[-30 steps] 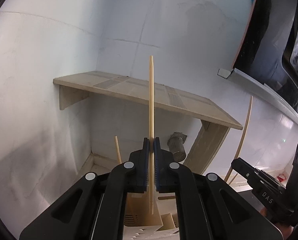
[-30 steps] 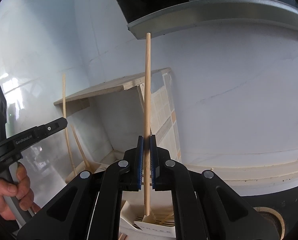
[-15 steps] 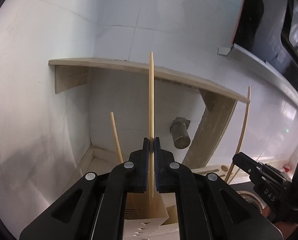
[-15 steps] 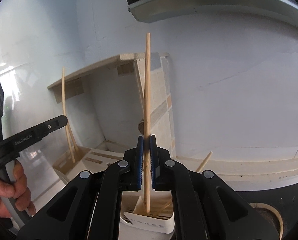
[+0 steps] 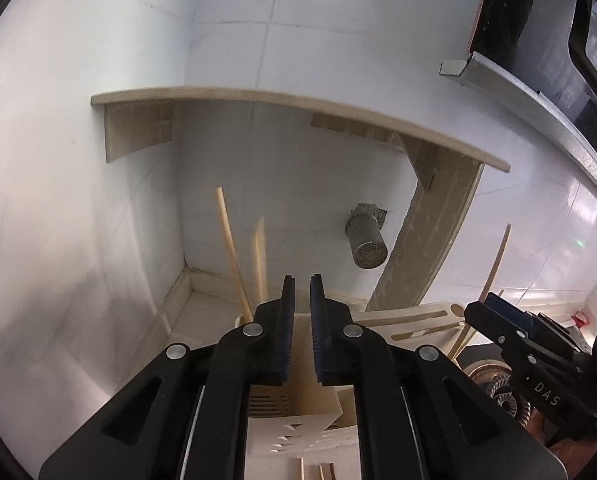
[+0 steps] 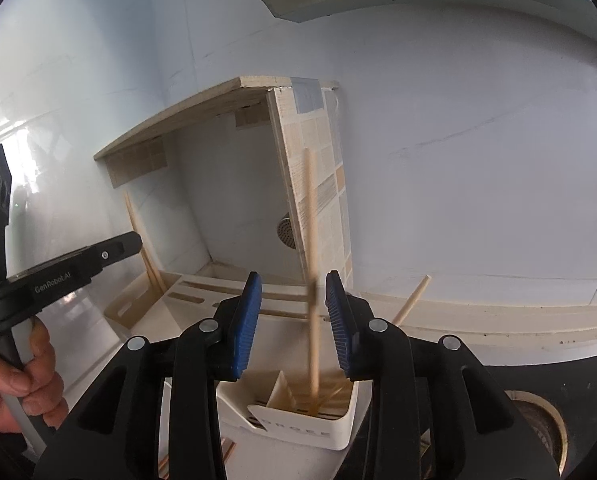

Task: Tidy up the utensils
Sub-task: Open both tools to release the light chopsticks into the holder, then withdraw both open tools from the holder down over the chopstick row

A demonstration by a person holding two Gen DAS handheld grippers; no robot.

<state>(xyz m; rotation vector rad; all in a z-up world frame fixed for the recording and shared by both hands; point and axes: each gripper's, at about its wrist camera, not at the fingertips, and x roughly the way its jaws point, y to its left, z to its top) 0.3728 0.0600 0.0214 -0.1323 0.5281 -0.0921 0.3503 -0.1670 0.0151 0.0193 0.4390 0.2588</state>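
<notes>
A white slotted utensil holder stands just below both grippers; it also shows in the left wrist view. My right gripper is open, and a blurred wooden chopstick stands loose between its pads, tip in the holder. My left gripper is open by a small gap and empty. Two chopsticks stand in the holder just left of it. Another chopstick leans out to the right.
A beige wooden shelf is fixed to the white tiled corner wall above. A cream rack with slots lies behind the holder. A perforated metal cylinder hangs under the shelf. A round burner sits at right.
Both grippers have opened and let go of their chopsticks, which have dropped into the holder. Both grippers have tilted lower toward the holder.
</notes>
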